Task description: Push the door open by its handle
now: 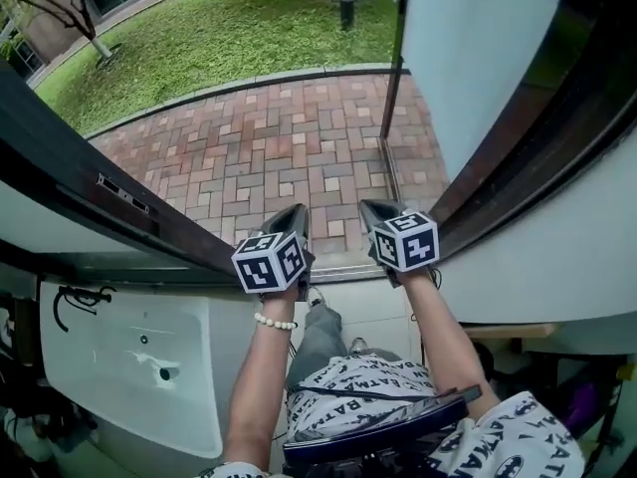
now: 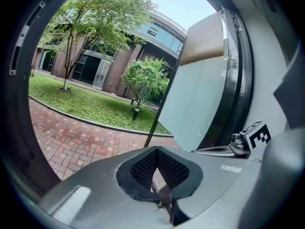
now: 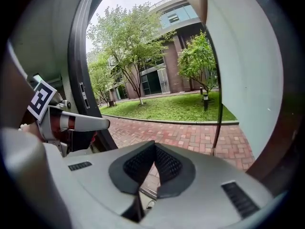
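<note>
Closest below the head camera, a patterned shirt (image 1: 368,386) and two bare forearms lead to the left tongs (image 2: 156,148) and right tongs (image 3: 154,143), both closed on nothing, side by side at the threshold. The door (image 1: 478,58) stands ajar at the right above the brick path (image 1: 289,147), lawn (image 1: 229,28) beyond. Its handle cannot be made out, and its top is cut off.

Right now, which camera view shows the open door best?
The left gripper view: the door shows nearly whole, top to bottom, swung out over the brick paving. The head view cuts off its top; the right gripper view shows its pale face, cut off at the right.
</note>
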